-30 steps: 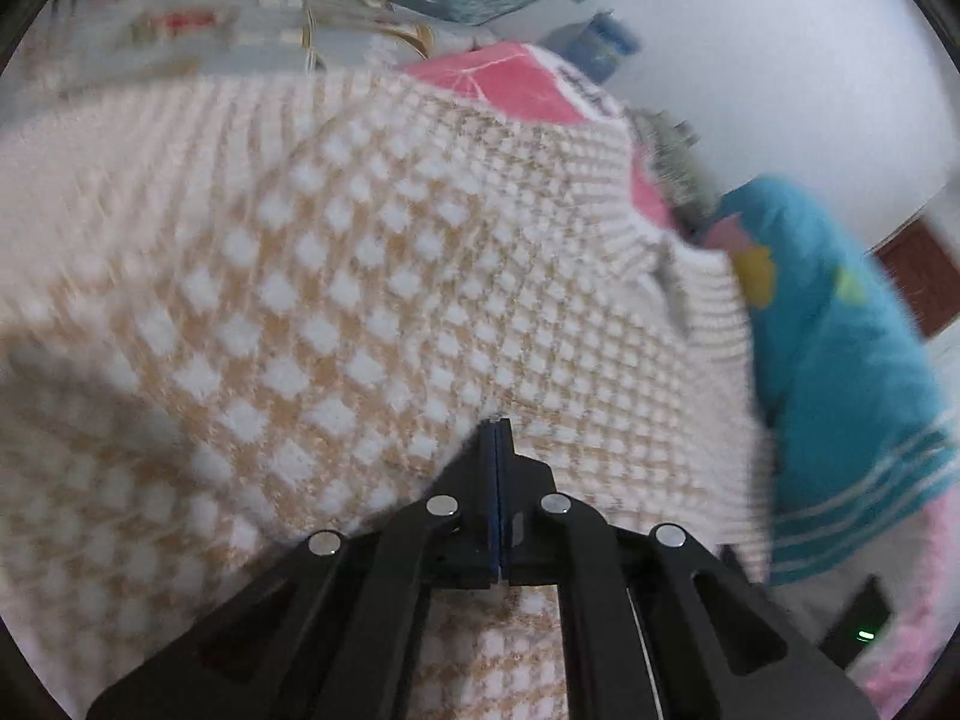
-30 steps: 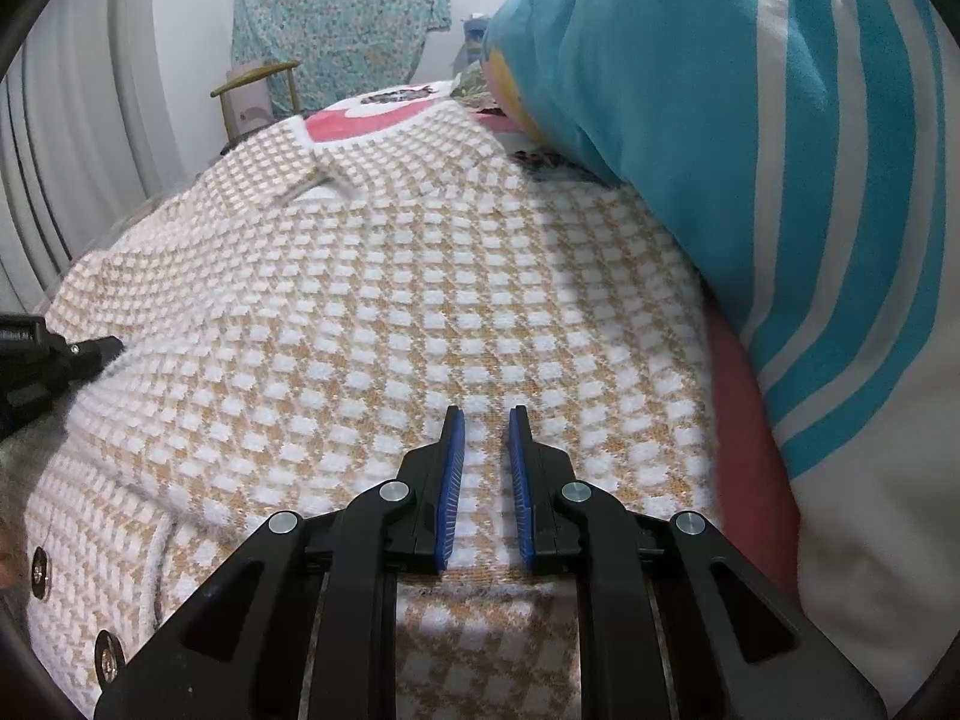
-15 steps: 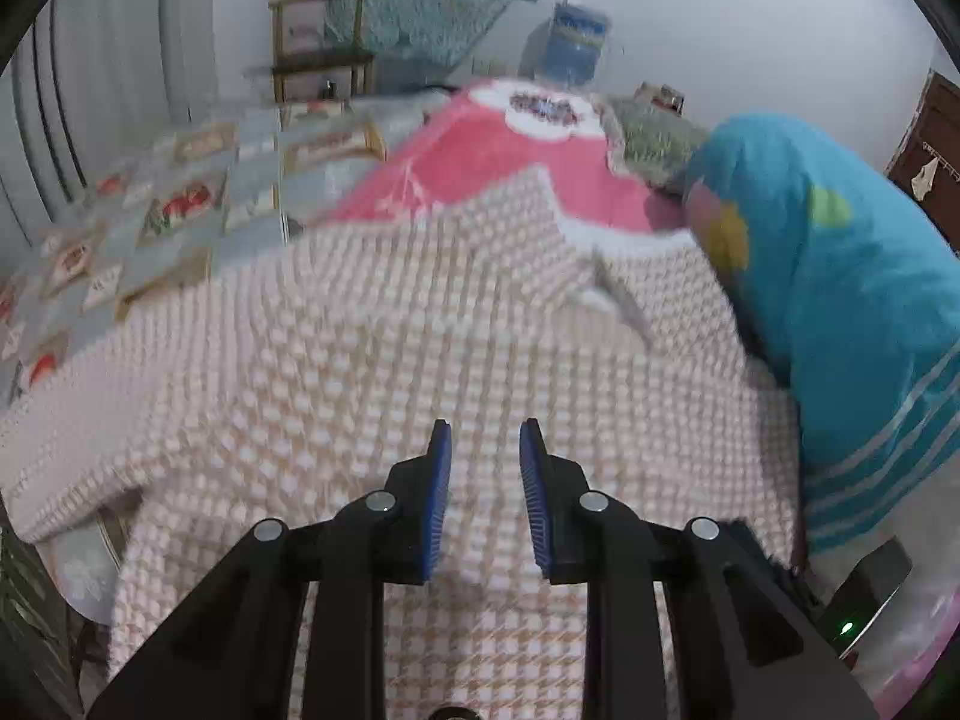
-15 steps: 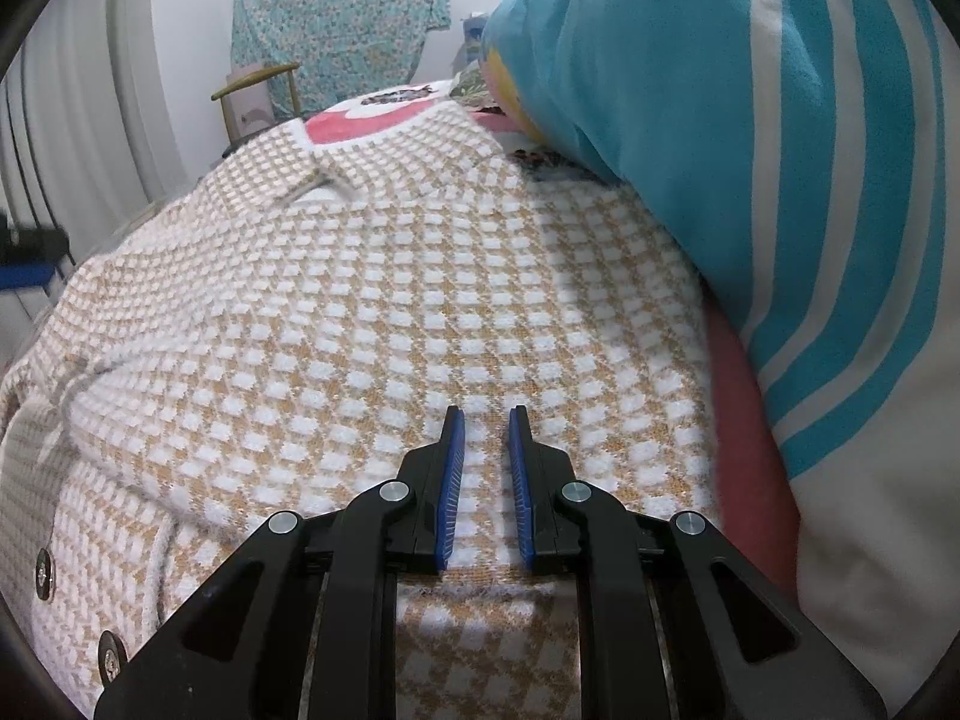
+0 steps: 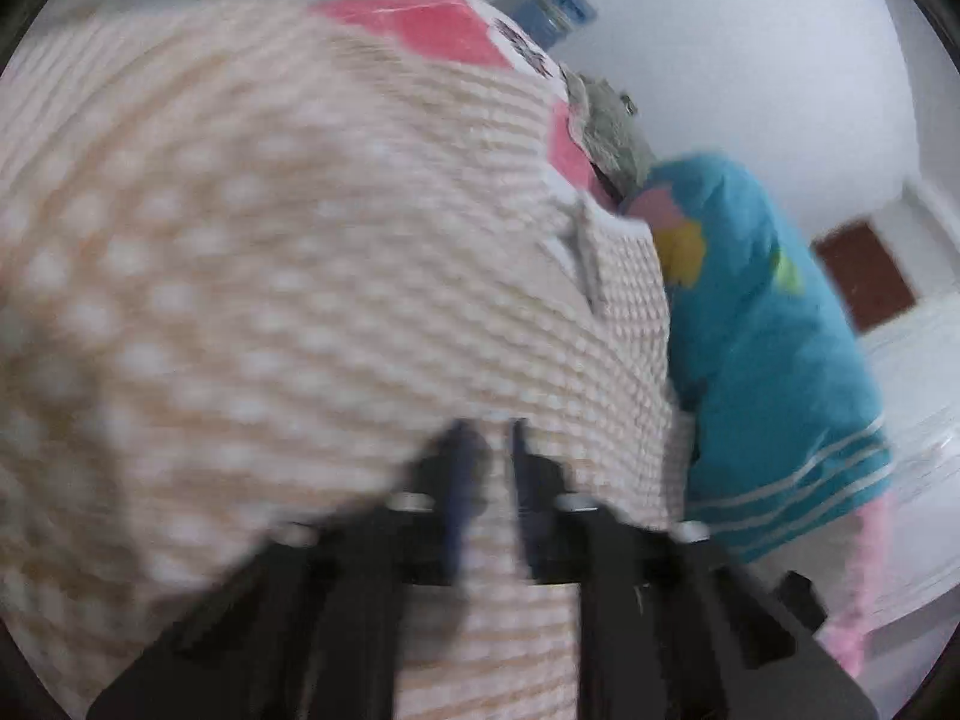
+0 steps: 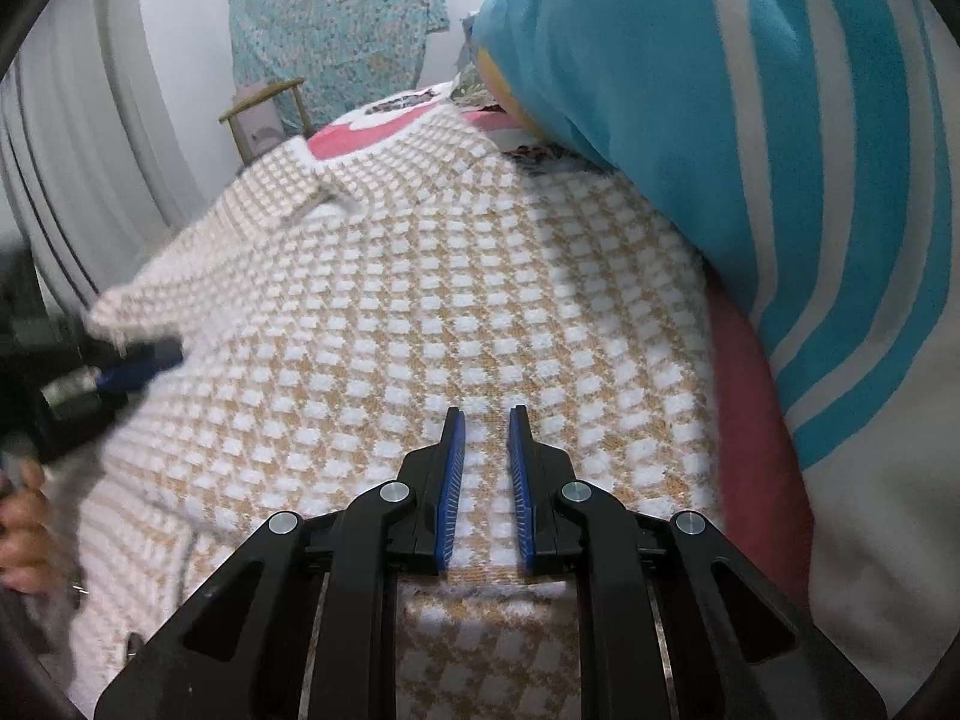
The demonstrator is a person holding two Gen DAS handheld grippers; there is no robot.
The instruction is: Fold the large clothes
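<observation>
- Left-wrist view smeared by blur – left claw (image 5: 491, 456) only a dark shape, pad edges soft, sweater (image 5: 270, 240) weave reduced to pale dots.
- Closing on the sweater, with knit showing in the thin slit between the pads.
- Seen more clearly from the right wrist: same left claw (image 6: 150, 360) at the frame's left edge, blue pads clenched at the sweater's raised side edge. Beside it a hand (image 6: 21, 534), cut off by the lens rim.
- Right claw (image 6: 486, 450) sharp in its own view, jaws a narrow gap apart over the hem. Checked knit visible in the gap; cannot tell whether pinched or merely lying beneath.
- Sweater (image 6: 420, 300) spread flat on a pink sheet (image 6: 756, 420), collar at the far end, right side tucked under a blue striped quilt (image 6: 690, 120) that hides that edge.
- Only in the right-wrist view: flowered cloth (image 6: 336, 18) on the wall and a chair (image 6: 264, 114) below it, half hidden by the bed.
- Only in the left-wrist view: brown door (image 5: 864, 276) and a blue water jug (image 5: 558, 3) – too blurred to tell what is inside.
</observation>
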